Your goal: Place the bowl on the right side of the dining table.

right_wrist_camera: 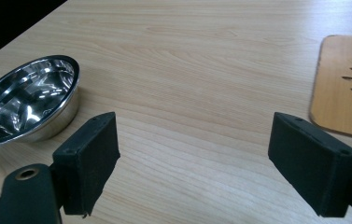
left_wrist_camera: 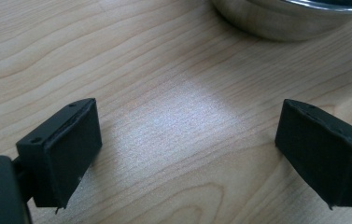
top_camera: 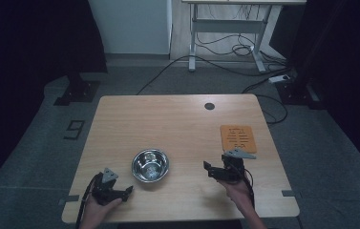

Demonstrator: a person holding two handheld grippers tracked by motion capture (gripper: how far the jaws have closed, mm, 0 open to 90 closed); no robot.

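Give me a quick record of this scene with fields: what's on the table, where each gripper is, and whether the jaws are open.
table: light wood
bowl: shiny metal bowl, upright, near the front edge, nothing visible in it
mat: orange square mat, flat, right side
left gripper: open, holding nothing, low over the wood beside the bowl
right gripper: open, holding nothing, between bowl and mat

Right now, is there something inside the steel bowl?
The steel bowl looks empty: its shiny inside shows reflections and no object. The inner wall nearest the right gripper's camera is hidden behind the rim, so nothing can be confirmed there.
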